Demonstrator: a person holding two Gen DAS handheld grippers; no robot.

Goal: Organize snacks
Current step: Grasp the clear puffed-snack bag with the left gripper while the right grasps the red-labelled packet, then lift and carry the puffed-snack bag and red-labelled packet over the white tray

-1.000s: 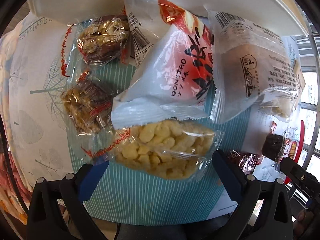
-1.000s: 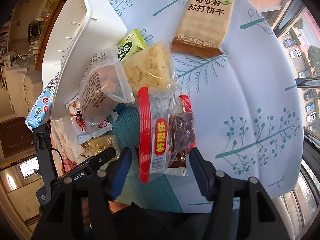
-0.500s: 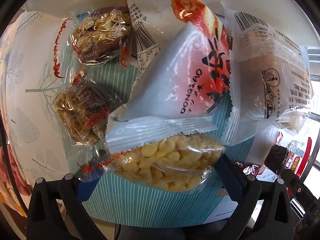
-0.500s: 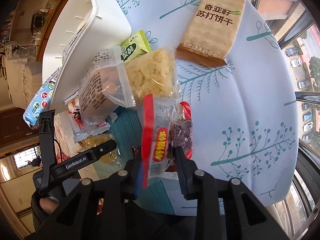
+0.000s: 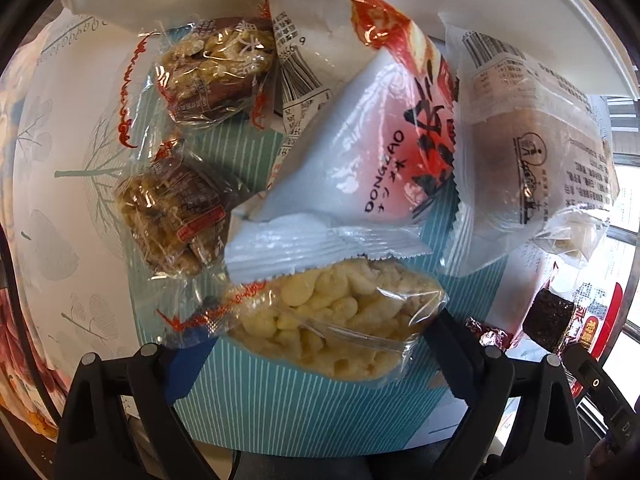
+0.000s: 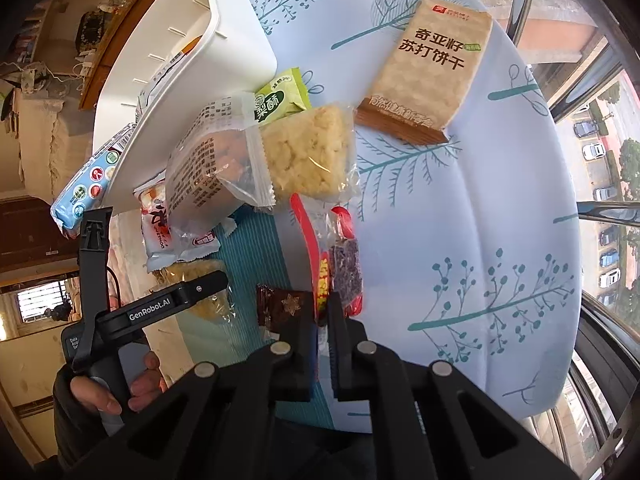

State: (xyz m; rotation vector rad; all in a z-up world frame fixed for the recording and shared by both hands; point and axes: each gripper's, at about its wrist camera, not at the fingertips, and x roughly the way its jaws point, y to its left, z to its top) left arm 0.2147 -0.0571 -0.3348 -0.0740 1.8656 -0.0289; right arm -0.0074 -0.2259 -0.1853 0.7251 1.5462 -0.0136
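Two claws work the teal mat (image 6: 256, 240): your right claw (image 6: 322, 312) has just closed onto the red-edged packet (image 6: 316, 256) lying on it, your left claw (image 5: 316, 344), closing slightly, straddles the puffed-corn bag (image 5: 332, 320), untouched.

Two handheld grippers point steeply downward, one pinched closed, the other spread wide.

The right gripper (image 6: 322, 312) has just been closing; its black jaws now stand almost together, pinching the thin edge of a red-trimmed snack wrapper (image 6: 320, 256). The left gripper (image 5: 316, 344) has its jaws far apart and has just narrowed slightly, with a clear packet of pale puffed snack (image 5: 332, 320) between the blue-padded fingers (image 5: 188, 376). In the right wrist view, a bare hand (image 6: 116, 388) in a dark sleeve grips the left gripper's handle.
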